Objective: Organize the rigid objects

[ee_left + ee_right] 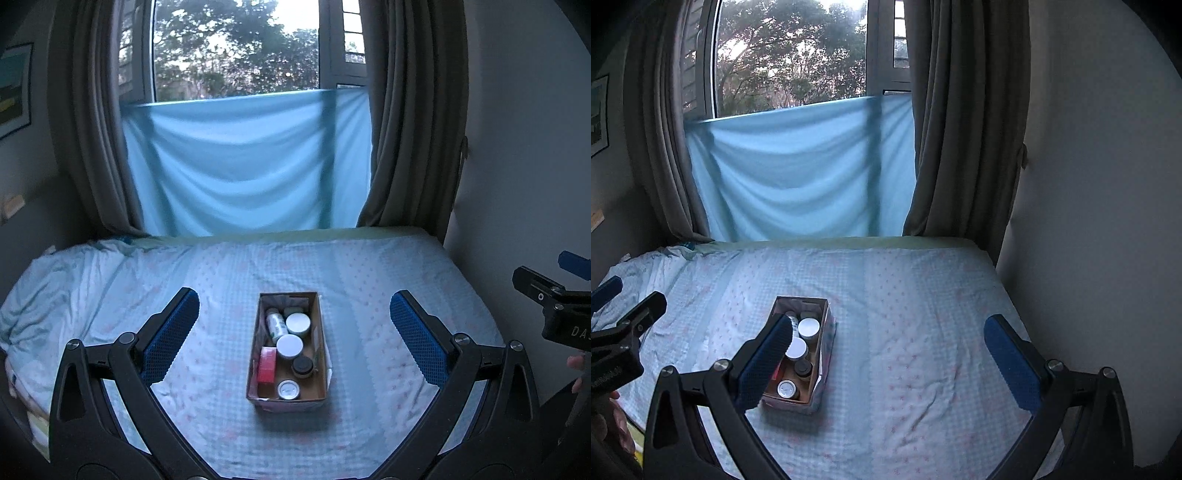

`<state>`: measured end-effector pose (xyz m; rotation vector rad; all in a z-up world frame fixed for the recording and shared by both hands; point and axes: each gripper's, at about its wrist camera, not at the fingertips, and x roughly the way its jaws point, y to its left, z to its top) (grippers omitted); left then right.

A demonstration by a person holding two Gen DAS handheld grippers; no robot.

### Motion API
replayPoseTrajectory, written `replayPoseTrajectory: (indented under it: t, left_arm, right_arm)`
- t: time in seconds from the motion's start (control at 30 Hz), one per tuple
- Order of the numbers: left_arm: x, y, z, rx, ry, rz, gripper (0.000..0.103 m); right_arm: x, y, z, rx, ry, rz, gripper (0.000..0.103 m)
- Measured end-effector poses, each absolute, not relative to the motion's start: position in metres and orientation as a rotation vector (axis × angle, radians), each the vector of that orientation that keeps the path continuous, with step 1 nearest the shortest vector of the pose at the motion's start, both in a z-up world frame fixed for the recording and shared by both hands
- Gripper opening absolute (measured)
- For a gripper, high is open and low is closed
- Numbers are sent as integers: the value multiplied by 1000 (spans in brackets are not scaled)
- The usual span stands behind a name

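A brown cardboard box [322, 373] [823, 332] sits on the bed. Inside lie two white-lidded jars [298, 323] [289, 345], a white bottle [275, 325], a red packet [267, 364], a black-lidded jar [303, 365] and a silver-lidded tin [288, 390] [786, 389]. My left gripper [293, 306] hovers open above and in front of the box, which lies between its blue pads. My right gripper [886, 332] is open too, right of the box, and its left finger [764, 363] hides part of the contents. Neither holds anything.
The bed sheet [923, 332] is pale blue with small pink marks, rumpled at the left [55, 295]. A wall [1089, 221] runs along the bed's right side. Grey curtains [413, 147] and a blue cloth [243, 166] hang behind. A hand [576, 369] shows at the right edge.
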<state>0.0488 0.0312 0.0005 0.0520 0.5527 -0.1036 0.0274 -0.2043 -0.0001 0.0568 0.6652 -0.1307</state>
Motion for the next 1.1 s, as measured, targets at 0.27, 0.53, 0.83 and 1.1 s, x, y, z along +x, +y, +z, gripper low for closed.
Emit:
replayPoseTrajectory:
  t: [0.27,0.53,0.83,1.1]
  left_arm:
    - [48,29,-4,63,555,-101,103]
    - [46,30,-1,64,546,-96,103]
    - [43,30,-1,71,545,-87,103]
    - [43,29,-1,69,544,-85,103]
  right_arm:
    - [20,-204,1,64,652,-138,103]
    - [17,-205,2,71,647,-128,103]
    - [18,-211,1,77,648,-116,103]
    - [17,-211,2,78,645,-112,103]
